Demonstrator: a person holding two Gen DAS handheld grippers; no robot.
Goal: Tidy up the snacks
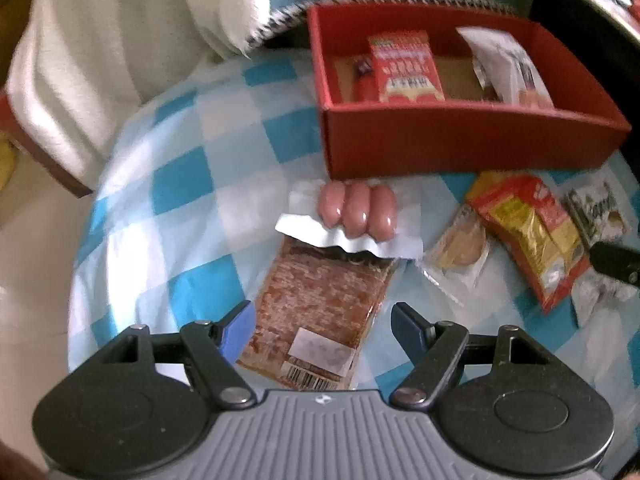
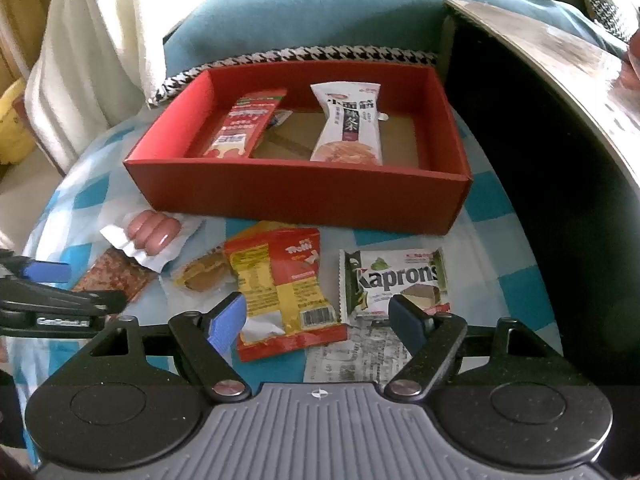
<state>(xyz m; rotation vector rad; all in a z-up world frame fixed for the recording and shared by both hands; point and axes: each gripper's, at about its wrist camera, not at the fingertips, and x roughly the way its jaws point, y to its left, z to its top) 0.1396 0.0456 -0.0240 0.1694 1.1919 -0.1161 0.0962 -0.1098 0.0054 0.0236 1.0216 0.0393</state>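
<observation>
tabletop (image 2: 496,200): blue-and-white checked cloth | beyond it: teal cushion (image 2: 320,12), cream fabric (image 2: 88,48) | red box (image 2: 304,196): past both jaws, two packets inside | left gripper (image 1: 322,322): jaws apart astride meat-slab packet (image 1: 320,292) | right gripper (image 2: 318,320): jaws apart astride red-yellow packet (image 2: 280,280) | sausages (image 2: 152,232): between packets and box

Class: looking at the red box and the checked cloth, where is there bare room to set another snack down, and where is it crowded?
Free: the brown floor of the red box between the red packet and white packet, and right of the white one. Crowded: the cloth in front, from the sausages to the Kaprons pack.
</observation>
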